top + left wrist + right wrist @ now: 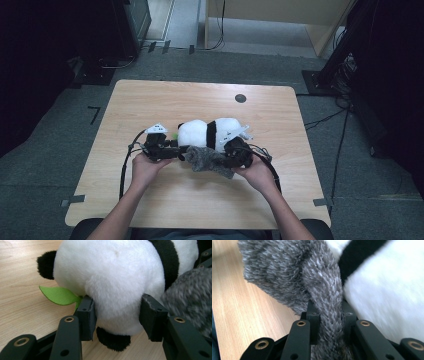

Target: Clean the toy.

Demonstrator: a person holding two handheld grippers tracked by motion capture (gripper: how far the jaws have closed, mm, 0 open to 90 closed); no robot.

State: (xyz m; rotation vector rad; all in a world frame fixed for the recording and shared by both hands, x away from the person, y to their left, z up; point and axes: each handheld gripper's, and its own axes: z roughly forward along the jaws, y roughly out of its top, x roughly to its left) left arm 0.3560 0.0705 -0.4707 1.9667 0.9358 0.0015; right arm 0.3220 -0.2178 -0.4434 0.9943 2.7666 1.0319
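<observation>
A: Panda plush (207, 133) lying on its side, mid-desk (150, 100), a touch toward the person's edge. White body, black band round the middle.

B: Left gripper (172, 149) clamped on the plush. Seen along its own jaws: white fur bulging between the two black pads, pressed in from both sides, a black paw poking out just below.

A: Green fabric leaf (58, 295) tucked in right beside the left-hand pad, flat against the wood. Black ear up at the far side of the plush (112, 277) in that same view.

B: Over to the right gripper (235, 157) — pinched tight on the grey fuzzy cloth (210, 160). Jaws nearly together, a bunched fold of the cloth (324, 302) squeezed between them.

A: Rest of that cloth spilling out beyond the pads, draped against the plush's white flank and black band. Touching it, no gap.

B: From above: cloth slumped on the desk in front of the plush, between the two grippers. Hands (145, 170) low at the near side, one on each gripper, forearms coming in from the bottom edge.

A: Cables trailing back off both grippers toward the person. Small dark round disc (240, 98) at the far side of the desk, well apart from everything.
</observation>
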